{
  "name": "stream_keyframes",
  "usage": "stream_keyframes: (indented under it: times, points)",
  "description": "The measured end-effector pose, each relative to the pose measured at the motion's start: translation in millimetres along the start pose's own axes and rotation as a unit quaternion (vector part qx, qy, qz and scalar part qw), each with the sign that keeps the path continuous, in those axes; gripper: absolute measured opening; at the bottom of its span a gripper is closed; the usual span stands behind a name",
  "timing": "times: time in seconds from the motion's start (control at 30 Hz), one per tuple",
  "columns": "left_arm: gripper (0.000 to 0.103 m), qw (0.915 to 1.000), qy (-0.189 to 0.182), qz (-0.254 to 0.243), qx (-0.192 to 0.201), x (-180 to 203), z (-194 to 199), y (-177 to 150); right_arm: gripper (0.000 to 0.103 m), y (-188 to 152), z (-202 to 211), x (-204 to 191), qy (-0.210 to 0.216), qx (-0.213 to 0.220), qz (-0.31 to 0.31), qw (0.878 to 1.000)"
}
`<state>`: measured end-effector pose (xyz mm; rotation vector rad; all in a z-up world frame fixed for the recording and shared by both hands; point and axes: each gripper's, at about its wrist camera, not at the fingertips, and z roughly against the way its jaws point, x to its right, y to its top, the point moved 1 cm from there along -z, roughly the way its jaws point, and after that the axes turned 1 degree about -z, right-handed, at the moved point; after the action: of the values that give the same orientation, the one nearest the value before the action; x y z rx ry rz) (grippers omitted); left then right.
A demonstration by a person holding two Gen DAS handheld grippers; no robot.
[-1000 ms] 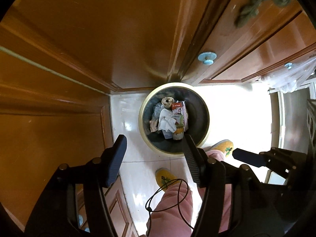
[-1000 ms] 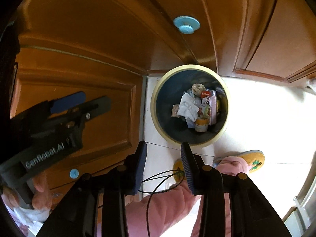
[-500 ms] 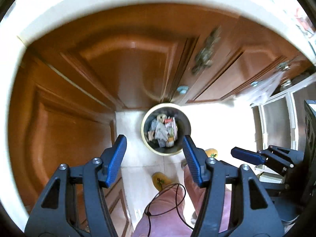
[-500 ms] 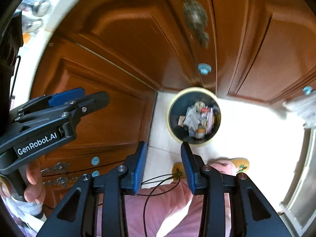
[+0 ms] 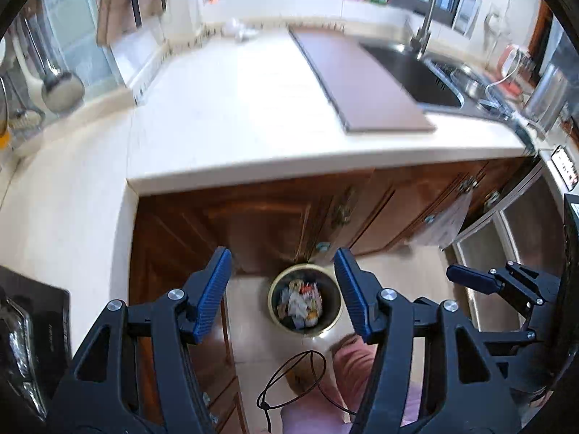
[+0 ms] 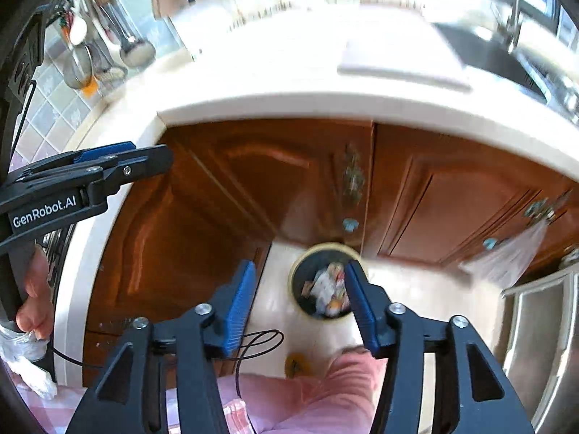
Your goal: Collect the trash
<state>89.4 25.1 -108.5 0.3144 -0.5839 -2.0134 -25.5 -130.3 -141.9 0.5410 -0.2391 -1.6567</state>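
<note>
Left wrist view: bin (image 5: 304,302) on floor held trash; counter (image 5: 231,115) above it looked bare; both tools (image 5: 282,289) (image 6: 298,298) open, empty, right one just widened.

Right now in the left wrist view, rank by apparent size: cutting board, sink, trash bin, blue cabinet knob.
1. cutting board, the largest.
2. sink, partly covered by the board, so its true extent is unsure.
3. trash bin, on the floor and farther away, so it reads small.
4. blue cabinet knob, the smallest.
</note>
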Motion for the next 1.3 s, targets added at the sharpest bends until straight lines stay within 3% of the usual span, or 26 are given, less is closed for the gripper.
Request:
stream_keyframes:
  times: [0.1,0.23,0.4,0.53,0.73,0.97,1.13,1.3]
  points:
    - [0.058,0.9997,-0.004,-0.006,0.024,3.2,24.7,14.7,0.054,12.7,24.0,-7.8,-0.015,0.025,0.005,1.0]
    - [0.068,0.9982,-0.005,-0.012,0.058,8.0,55.9,39.1,0.059,33.1,50.7,-15.0,-0.026,0.048,0.007,0.998]
    - [0.069,0.9955,0.007,-0.02,0.092,7.1,79.6,70.4,0.061,65.9,78.6,-20.2,-0.041,0.083,0.008,0.996]
    - [0.07,0.9933,0.021,-0.025,0.111,5.5,87.1,96.5,0.068,102.5,97.2,-22.2,-0.047,0.1,0.005,0.994]
    - [0.07,0.9916,0.052,-0.017,0.117,0.5,81.6,137.8,0.069,157.1,107.3,-0.5,-0.044,0.118,0.002,0.992]
    - [0.07,0.9932,0.071,-0.002,0.093,-7.2,46.6,211.5,0.07,257.0,100.8,37.9,-0.015,0.128,0.011,0.992]
    - [0.07,0.9915,0.094,-0.002,0.089,-22.2,9.1,287.5,0.07,356.0,73.5,71.5,0.036,0.115,0.012,0.993]
    - [0.07,0.99,0.113,-0.004,0.084,-42.2,-41.8,367.6,0.07,471.7,19.0,94.7,0.066,0.084,0.024,0.994]
